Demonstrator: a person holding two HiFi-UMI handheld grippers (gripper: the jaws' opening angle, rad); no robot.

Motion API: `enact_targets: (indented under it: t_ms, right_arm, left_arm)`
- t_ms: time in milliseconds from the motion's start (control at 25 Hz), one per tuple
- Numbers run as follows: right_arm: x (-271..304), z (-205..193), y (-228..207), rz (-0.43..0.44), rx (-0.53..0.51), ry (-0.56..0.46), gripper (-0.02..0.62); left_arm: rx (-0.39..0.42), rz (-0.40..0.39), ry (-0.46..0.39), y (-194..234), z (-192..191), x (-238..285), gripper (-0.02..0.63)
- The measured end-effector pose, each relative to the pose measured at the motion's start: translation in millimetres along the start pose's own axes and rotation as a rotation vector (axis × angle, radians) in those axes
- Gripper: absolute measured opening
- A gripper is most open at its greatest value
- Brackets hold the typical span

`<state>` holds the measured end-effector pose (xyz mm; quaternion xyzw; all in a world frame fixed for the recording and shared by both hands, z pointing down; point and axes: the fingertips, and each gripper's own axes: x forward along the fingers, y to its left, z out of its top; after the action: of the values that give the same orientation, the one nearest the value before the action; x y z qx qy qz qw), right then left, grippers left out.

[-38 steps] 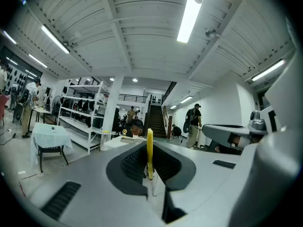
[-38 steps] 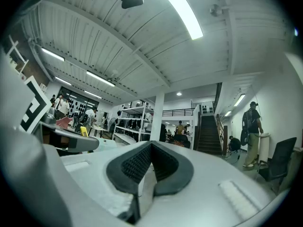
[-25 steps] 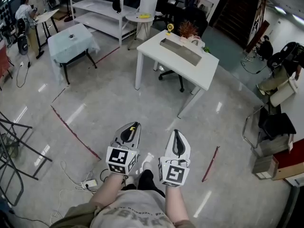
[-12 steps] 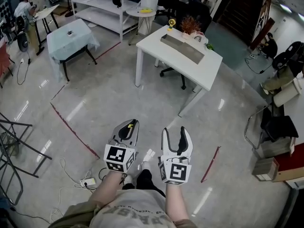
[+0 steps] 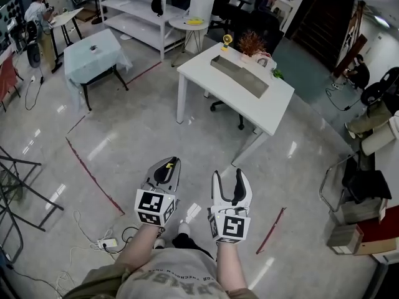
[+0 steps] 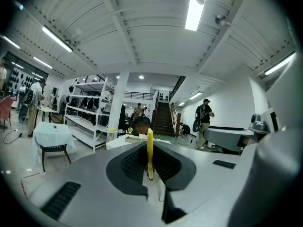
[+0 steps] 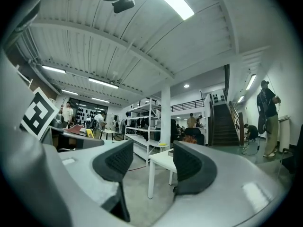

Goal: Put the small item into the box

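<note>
A long grey box (image 5: 239, 76) lies on the white table (image 5: 274, 101) far ahead, across the floor. My left gripper (image 5: 167, 164) is held low in front of me, shut on a small thin yellow item (image 5: 170, 165). In the left gripper view that yellow item (image 6: 149, 150) stands upright between the closed pads. My right gripper (image 5: 229, 178) is beside the left one, its jaws opening wide with nothing between them. In the right gripper view the gap of the right gripper (image 7: 151, 162) shows only the floor and the white table (image 7: 161, 161).
A small table with a pale blue cloth (image 5: 93, 52) and white shelves (image 5: 143, 5) stand at the far left. Red tape lines (image 5: 93, 176) cross the floor. A power strip with cables (image 5: 107, 243) lies near my feet. Chairs and cartons (image 5: 352, 220) crowd the right side.
The right gripper's jaws went from shut to wide open. The left gripper kept its hold on the yellow item. Both grippers stayed low in front of me.
</note>
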<state>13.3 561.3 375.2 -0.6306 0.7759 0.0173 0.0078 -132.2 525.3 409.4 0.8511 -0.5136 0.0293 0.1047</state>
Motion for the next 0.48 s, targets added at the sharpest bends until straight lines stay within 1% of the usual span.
enact_targets:
  t_ms: [280,480]
  right_arm:
    - [25,-3,-30,0.051,0.013,0.01,0.253]
    - [35,-8,-53,0.055,0.019,0.015,0.252]
  left_arm:
    - [0.017,0.046,-0.008,-6,12,33,0.029]
    - [0.022,0.05,0.003,-16,8,51,0.029]
